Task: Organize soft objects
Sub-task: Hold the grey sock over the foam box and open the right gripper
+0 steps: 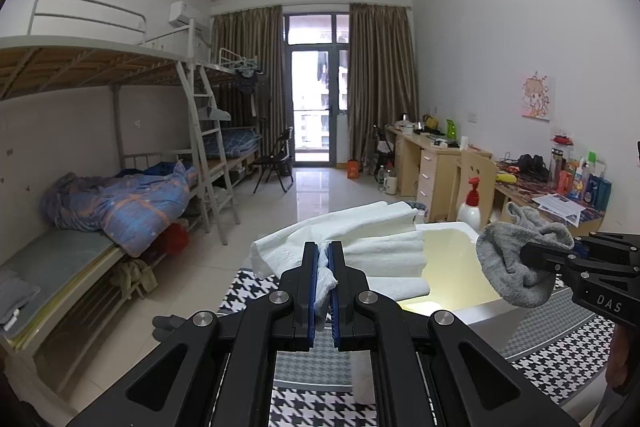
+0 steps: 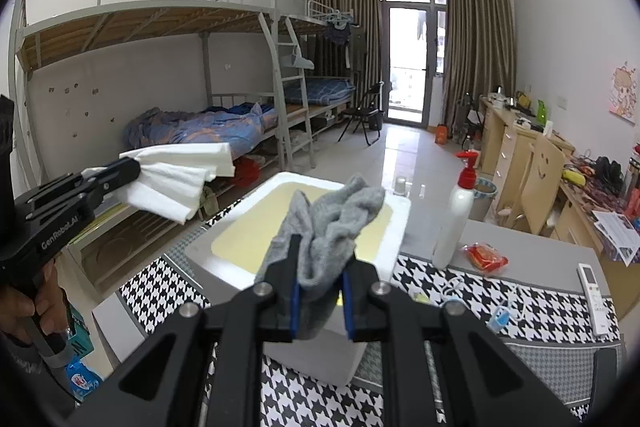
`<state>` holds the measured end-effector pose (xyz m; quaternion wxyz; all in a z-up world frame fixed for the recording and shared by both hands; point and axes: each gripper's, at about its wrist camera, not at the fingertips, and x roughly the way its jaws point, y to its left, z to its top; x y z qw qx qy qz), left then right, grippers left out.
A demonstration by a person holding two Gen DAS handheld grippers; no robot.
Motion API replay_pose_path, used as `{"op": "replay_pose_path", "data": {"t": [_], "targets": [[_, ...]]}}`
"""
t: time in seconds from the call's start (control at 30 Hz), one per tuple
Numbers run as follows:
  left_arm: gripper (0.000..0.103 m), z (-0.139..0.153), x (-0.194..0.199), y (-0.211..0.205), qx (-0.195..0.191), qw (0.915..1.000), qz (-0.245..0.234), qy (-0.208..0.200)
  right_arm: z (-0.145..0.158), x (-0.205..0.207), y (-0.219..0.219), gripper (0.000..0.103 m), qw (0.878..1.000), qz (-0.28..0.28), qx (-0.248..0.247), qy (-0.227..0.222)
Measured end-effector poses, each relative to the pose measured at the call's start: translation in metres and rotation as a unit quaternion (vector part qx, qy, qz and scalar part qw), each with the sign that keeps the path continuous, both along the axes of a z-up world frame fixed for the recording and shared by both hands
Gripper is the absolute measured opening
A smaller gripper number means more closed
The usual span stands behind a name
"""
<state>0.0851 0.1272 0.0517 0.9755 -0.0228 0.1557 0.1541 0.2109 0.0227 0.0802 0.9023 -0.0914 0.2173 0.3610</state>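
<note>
Matte black left gripper (image 1: 324,267) and right gripper (image 2: 320,267), angular linkage arms, round silver pivot screws, blue pads (image 2: 295,307) inside. White "GenRobot.AI" lettering at left of frame; bare-skinned hand (image 2: 28,303) lower left.

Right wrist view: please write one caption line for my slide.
Right gripper holds a grey sock over the white bin; left gripper lifts white cloth.

Above the white bin (image 2: 394,251), its yellow interior open and unobstructed, a white pump bottle (image 2: 454,223) and a red packet (image 2: 486,257) stand close off its right side, with a remote (image 2: 594,293) and cables farther along the houndstooth tablecloth (image 2: 480,303).
</note>
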Motion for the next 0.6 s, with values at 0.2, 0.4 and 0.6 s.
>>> {"op": "replay_pose_path", "data": {"t": [0.2,0.4,0.6], "targets": [[0.005,-0.005,-0.005,0.01,-0.005,0.9999,0.014,0.001,-0.002,0.003,0.005,0.02,1.0,0.005,-0.002,0.006],[0.005,-0.01,-0.013,0.018,-0.011,0.9995,0.029,-0.001,-0.002,0.004,0.01,0.02,1.0,0.004,-0.006,0.01],[0.005,-0.017,-0.015,0.024,-0.015,0.9989,0.045,0.0,-0.006,0.009,0.019,0.02,1.0,0.006,-0.012,0.016]]}}
